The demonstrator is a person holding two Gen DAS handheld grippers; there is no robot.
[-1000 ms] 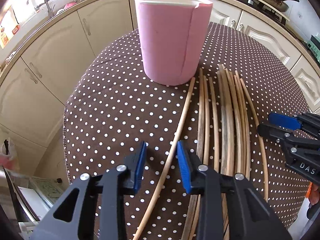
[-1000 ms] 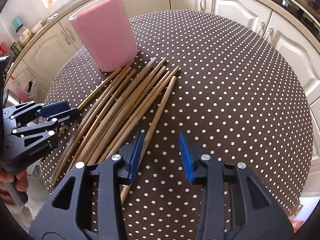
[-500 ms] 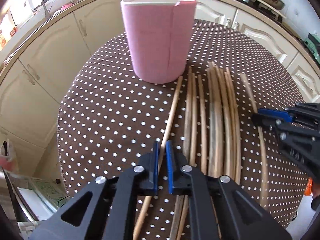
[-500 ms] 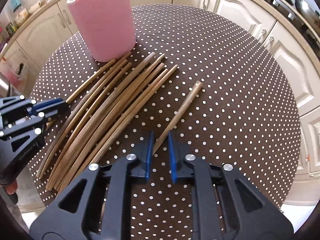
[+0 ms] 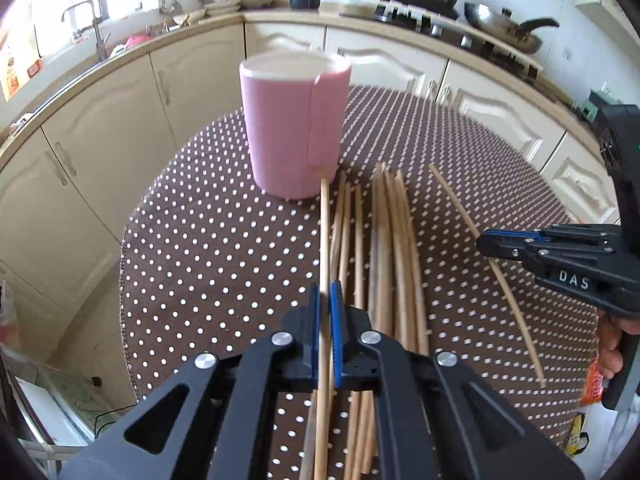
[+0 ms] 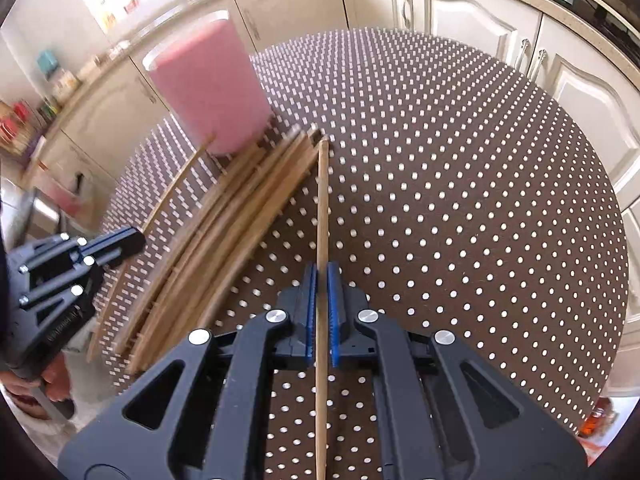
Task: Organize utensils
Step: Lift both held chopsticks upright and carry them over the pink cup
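A pink holder point(image 5: 294, 128) stands upright at the far side of the dotted round table point(image 5: 208, 248). Several wooden chopsticks point(image 5: 394, 240) lie in a row in front of it. My left gripper point(image 5: 328, 292) is shut on one pale chopstick point(image 5: 325, 232), whose far tip reaches the holder's base. My right gripper point(image 6: 321, 276) is shut on another chopstick point(image 6: 322, 200), lifted clear of the row point(image 6: 224, 232). In the left wrist view the right gripper point(image 5: 486, 242) holds its chopstick point(image 5: 460, 204) slanted above the table. The pink holder point(image 6: 210, 88) is at upper left in the right wrist view.
Cream kitchen cabinets point(image 5: 104, 128) curve round behind the table. A stove with a pan point(image 5: 504, 28) and a pot is at the back right, a sink tap point(image 5: 86, 12) at the back left. The table's right half point(image 6: 460, 200) carries only cloth.
Both grippers closed, each on one chopstick, then rose and tilted up. The right chopstick left the row and swung away from it; the left chopstick's near end lifted off the cloth.
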